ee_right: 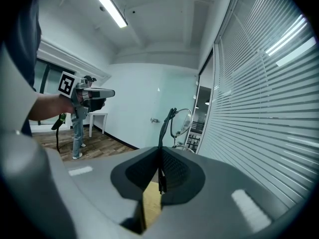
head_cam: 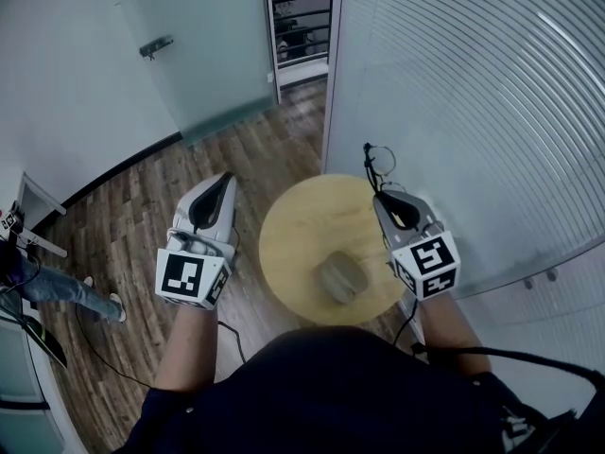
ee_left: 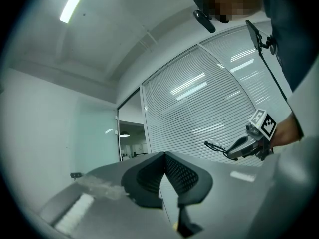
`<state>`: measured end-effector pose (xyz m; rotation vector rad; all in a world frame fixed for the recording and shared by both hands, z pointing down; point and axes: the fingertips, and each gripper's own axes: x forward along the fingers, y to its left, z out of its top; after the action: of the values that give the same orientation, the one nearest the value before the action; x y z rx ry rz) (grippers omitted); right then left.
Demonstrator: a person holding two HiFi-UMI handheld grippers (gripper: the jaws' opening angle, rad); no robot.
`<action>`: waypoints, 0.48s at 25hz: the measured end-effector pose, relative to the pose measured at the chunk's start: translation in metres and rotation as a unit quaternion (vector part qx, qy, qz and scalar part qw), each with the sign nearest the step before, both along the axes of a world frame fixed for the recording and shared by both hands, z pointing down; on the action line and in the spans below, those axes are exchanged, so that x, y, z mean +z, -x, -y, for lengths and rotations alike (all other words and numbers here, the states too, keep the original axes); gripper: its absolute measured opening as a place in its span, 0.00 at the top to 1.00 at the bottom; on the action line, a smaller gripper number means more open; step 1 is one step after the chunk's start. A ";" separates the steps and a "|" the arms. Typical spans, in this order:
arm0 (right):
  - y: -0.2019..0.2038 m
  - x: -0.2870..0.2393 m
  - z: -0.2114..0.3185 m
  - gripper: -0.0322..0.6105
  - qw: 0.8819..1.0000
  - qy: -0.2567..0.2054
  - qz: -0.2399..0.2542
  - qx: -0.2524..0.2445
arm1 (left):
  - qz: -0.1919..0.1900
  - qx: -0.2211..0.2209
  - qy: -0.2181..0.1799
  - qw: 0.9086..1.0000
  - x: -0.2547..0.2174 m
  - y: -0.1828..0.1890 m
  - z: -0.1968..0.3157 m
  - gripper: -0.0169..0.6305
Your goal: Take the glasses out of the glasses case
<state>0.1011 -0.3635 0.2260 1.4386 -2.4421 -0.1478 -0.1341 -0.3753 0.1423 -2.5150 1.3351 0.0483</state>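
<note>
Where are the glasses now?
The glasses are clamped in the right claw, over the round table's right edge in the head view, apart from the case.

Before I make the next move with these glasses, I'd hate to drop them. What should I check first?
1. Glasses out of the glasses case: ok, they are held up in the air and the case lies on the table.
2. Hold: ok, the right gripper has its tongs shut on one temple.
3. Spare gripper: ok, the left gripper has its tongs shut on nothing.
4. Room to set down: ok, the round wooden table shows bare wood beside the case.
5. Case lid open or shut: cannot tell.
</note>
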 end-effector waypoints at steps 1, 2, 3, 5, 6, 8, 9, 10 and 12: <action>0.000 0.001 0.000 0.91 1.000 -0.001 0.000 0.000 | -0.001 -0.001 0.001 1.000 0.002 0.001 0.000 0.96; -0.001 0.001 0.000 0.91 1.000 -0.002 0.000 0.000 | -0.002 -0.002 0.002 1.000 0.002 0.001 0.000 0.96; -0.001 0.000 0.000 0.91 1.000 -0.003 0.000 -0.001 | -0.003 -0.001 0.004 1.000 0.002 0.002 0.000 0.96; 0.001 -0.003 -0.001 0.91 1.000 -0.004 0.001 -0.002 | -0.004 0.000 0.005 1.000 0.000 0.004 -0.001 0.96; 0.001 -0.004 -0.001 0.91 1.000 -0.004 0.001 -0.002 | -0.005 0.000 0.006 1.000 -0.001 0.005 -0.001 0.96; 0.001 -0.003 -0.001 0.91 1.000 -0.004 0.003 -0.003 | -0.005 0.000 0.006 1.000 -0.001 0.005 -0.001 0.96; 0.001 -0.002 -0.001 0.91 1.000 -0.004 0.003 -0.003 | -0.005 0.000 0.006 1.000 -0.001 0.005 -0.001 0.96; 0.001 -0.001 -0.001 0.91 1.000 -0.004 0.004 -0.004 | -0.004 -0.001 0.006 1.000 0.000 0.004 -0.001 0.96; 0.001 -0.001 -0.001 0.91 1.000 -0.003 0.004 -0.005 | -0.003 -0.001 0.005 1.000 -0.001 0.004 -0.002 0.96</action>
<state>0.1002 -0.3625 0.2247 1.4329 -2.4576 -0.1532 -0.1379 -0.3731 0.1412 -2.5239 1.3444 0.0490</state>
